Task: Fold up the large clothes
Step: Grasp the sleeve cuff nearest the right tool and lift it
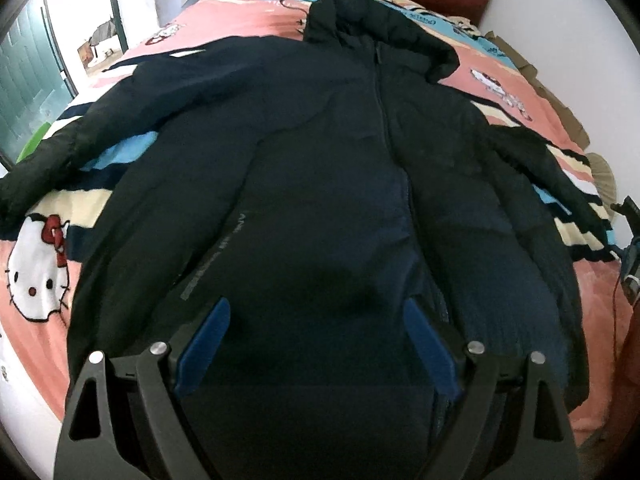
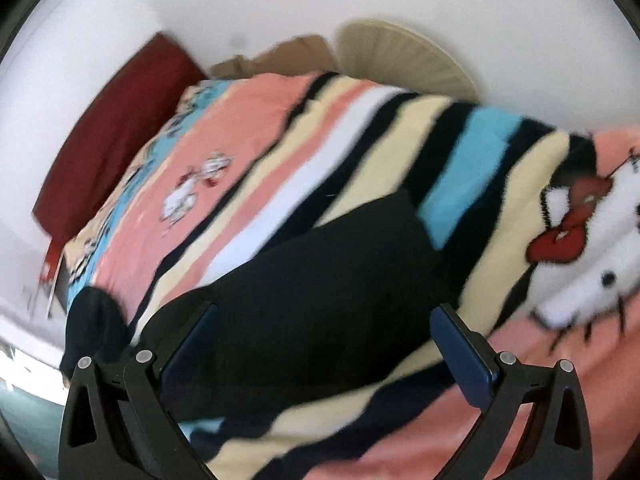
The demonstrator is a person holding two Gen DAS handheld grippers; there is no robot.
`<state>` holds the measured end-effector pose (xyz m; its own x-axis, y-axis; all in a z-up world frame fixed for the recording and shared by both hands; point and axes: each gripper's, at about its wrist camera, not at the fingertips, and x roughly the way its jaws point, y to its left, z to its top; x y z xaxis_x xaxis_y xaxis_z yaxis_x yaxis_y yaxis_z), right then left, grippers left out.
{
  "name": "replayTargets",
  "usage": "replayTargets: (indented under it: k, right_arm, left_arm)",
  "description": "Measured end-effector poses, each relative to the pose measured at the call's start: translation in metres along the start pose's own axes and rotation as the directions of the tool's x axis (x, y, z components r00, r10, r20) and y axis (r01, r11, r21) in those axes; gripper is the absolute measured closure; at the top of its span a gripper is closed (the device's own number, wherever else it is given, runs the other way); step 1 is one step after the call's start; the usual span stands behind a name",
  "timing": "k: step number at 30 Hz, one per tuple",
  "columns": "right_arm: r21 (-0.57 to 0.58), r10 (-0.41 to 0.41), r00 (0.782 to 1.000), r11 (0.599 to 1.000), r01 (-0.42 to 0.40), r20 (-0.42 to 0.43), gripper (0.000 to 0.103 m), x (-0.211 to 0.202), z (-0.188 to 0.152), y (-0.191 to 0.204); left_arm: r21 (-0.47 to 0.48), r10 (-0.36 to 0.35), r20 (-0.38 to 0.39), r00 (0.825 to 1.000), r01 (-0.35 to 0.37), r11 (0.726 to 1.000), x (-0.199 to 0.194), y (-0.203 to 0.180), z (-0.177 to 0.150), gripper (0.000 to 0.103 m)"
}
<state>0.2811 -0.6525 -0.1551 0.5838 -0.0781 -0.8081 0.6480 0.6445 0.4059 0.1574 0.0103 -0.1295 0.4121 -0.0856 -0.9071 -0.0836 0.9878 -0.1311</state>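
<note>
A large dark navy hooded jacket (image 1: 320, 168) lies spread front-up on a bed, zip shut, hood at the far end, both sleeves stretched out sideways. My left gripper (image 1: 318, 308) hangs open above its lower hem, blue pads wide apart with nothing between them. In the blurred right wrist view, my right gripper (image 2: 324, 312) is open over one dark sleeve (image 2: 320, 280) that lies across the striped blanket; the pads stand on either side of it, apart from the cloth.
A pink, striped cartoon-cat blanket (image 1: 40, 264) covers the bed. A dark red headboard (image 2: 108, 132) stands at the far end against a white wall. A green door (image 1: 28, 80) is at far left. A cream fan-shaped object (image 2: 404, 56) sits beside the bed.
</note>
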Motion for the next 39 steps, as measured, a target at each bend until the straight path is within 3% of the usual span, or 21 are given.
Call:
replayTargets:
  k: [6, 12, 15, 18, 23, 27, 33, 39]
  right_arm:
    - [0.119, -0.050, 0.997, 0.991, 0.057, -0.062, 0.022, 0.039, 0.018, -0.053]
    - [0.101, 0.020, 0.994, 0.995, -0.008, -0.111, 0.036, 0.060, 0.021, -0.051]
    - [0.079, 0.030, 0.992, 0.997, -0.020, -0.125, 0.059, 0.066, 0.021, -0.048]
    - [0.068, 0.058, 0.992, 0.996, -0.051, -0.109, 0.074, 0.060, 0.017, -0.041]
    - [0.048, 0.126, 0.991, 0.991, -0.125, -0.033, 0.082, 0.031, 0.015, -0.019]
    - [0.019, 0.220, 0.975, 0.975, -0.221, 0.037, 0.083, -0.002, 0.020, 0.010]
    - [-0.088, 0.370, 0.925, 0.928, -0.363, 0.082, 0.084, -0.065, 0.018, 0.077]
    - [-0.215, 0.483, 0.873, 0.862, -0.459, 0.073, 0.085, -0.122, -0.001, 0.156]
  left_arm:
    - [0.007, 0.020, -0.014, 1.000, -0.019, 1.000, 0.011, -0.007, 0.004, 0.014]
    - [0.012, 0.025, -0.017, 1.000, -0.025, 1.000, 0.011, -0.011, 0.004, 0.014]
    - [0.001, 0.017, -0.015, 1.000, -0.017, 1.000, 0.008, -0.009, 0.003, 0.014]
    - [-0.011, 0.009, -0.004, 1.000, -0.009, 1.000, 0.002, -0.008, 0.000, 0.014]
    - [-0.024, 0.000, 0.041, 0.999, 0.001, 1.000, -0.018, -0.005, -0.003, 0.014]
    - [-0.038, 0.006, 0.086, 0.996, -0.003, 0.999, -0.034, 0.002, -0.004, 0.014]
    - [-0.034, -0.026, 0.129, 0.991, 0.030, 0.999, -0.055, 0.012, -0.010, 0.014]
    - [-0.046, -0.044, 0.173, 0.984, 0.052, 0.998, -0.076, 0.032, -0.020, 0.014]
